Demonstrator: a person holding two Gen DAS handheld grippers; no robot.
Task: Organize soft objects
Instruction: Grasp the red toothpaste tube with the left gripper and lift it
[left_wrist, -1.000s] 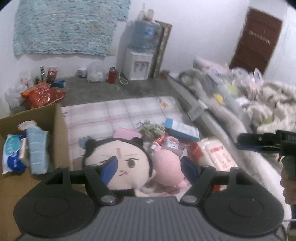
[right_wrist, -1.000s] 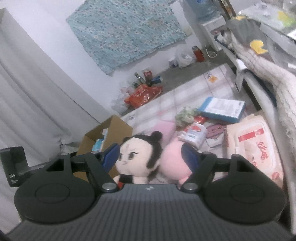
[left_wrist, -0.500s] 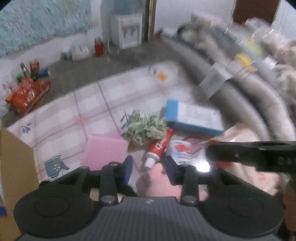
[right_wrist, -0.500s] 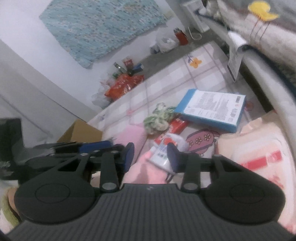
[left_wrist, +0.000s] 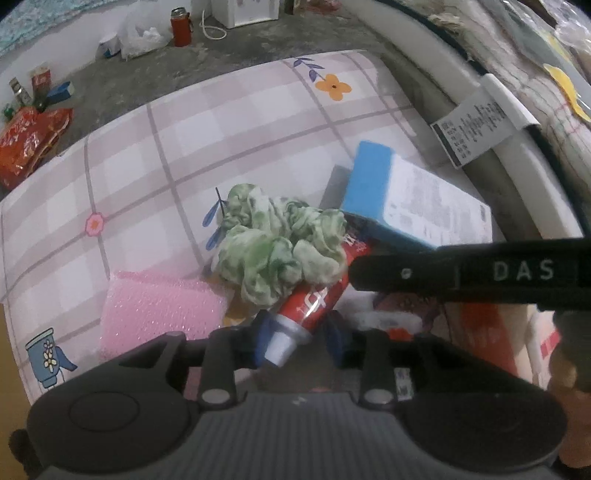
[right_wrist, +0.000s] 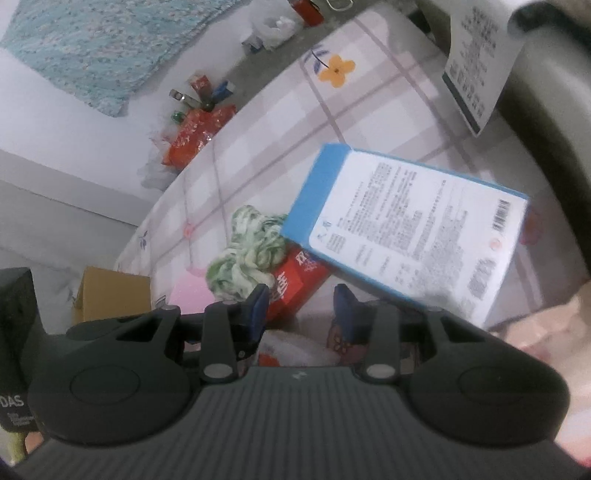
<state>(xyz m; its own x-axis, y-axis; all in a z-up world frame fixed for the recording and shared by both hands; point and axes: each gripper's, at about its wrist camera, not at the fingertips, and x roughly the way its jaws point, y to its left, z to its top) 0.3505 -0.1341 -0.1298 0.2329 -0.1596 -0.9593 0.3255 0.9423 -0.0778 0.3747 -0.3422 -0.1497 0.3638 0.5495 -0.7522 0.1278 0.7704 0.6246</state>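
Observation:
A green and white scrunchie (left_wrist: 280, 254) lies on the checked mat, on top of a red toothpaste tube (left_wrist: 314, 306). It also shows in the right wrist view (right_wrist: 247, 258). A pink sponge (left_wrist: 159, 314) lies to its left. My left gripper (left_wrist: 301, 341) is low over the mat with its jaws partly closed around the tube's cap end. My right gripper (right_wrist: 299, 312) hovers beside the tube (right_wrist: 295, 284), jaws narrowed, nothing clearly between them. The plush toys are hidden under the grippers.
A blue and white box (left_wrist: 413, 206) lies right of the scrunchie, also in the right wrist view (right_wrist: 406, 229). A cardboard box (right_wrist: 110, 295) stands at the left. A mattress edge (left_wrist: 517, 122) runs along the right. Red snack bags (left_wrist: 29, 144) lie on the floor behind.
Both grippers have dropped low and forward over the plush toys, which have gone out of view. Both sets of jaws have narrowed from wide open.

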